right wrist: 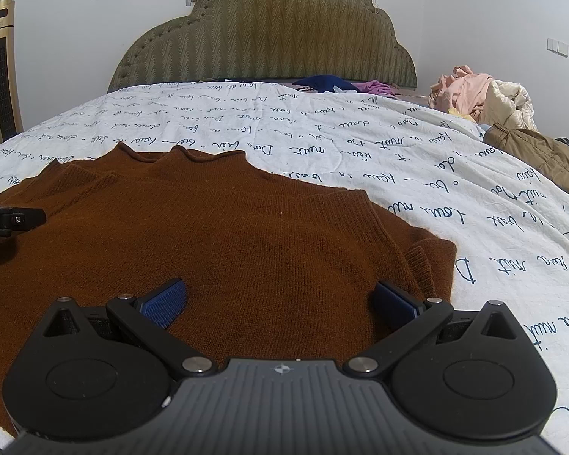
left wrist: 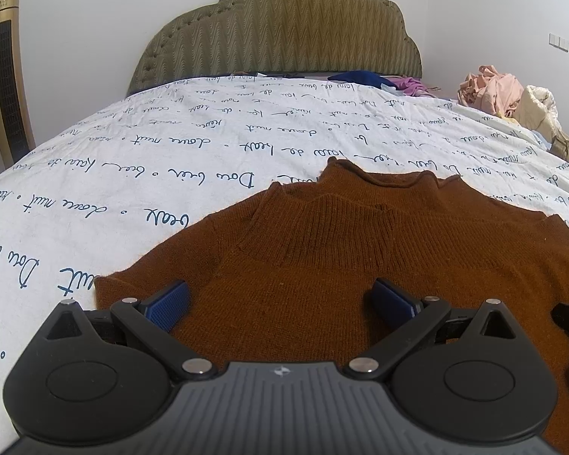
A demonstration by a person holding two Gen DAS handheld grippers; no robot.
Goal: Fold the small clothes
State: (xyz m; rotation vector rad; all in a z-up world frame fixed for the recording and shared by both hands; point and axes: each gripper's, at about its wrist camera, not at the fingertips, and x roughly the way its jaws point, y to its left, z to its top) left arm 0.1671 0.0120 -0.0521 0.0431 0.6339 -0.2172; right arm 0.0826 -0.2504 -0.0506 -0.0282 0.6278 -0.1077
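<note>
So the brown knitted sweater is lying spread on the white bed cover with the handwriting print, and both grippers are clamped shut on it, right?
Not quite. The brown knitted sweater does lie spread on the white bed cover with handwriting print, but neither gripper is clamped shut. Each wrist view shows its own blue-padded fingers spread wide over the knit: the left gripper and the right gripper are both open.

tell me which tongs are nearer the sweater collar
Left. The left tongs sit open just below the collar; the right tongs sit open over the sweater, toward its right edge, the collar off to their left.
</note>
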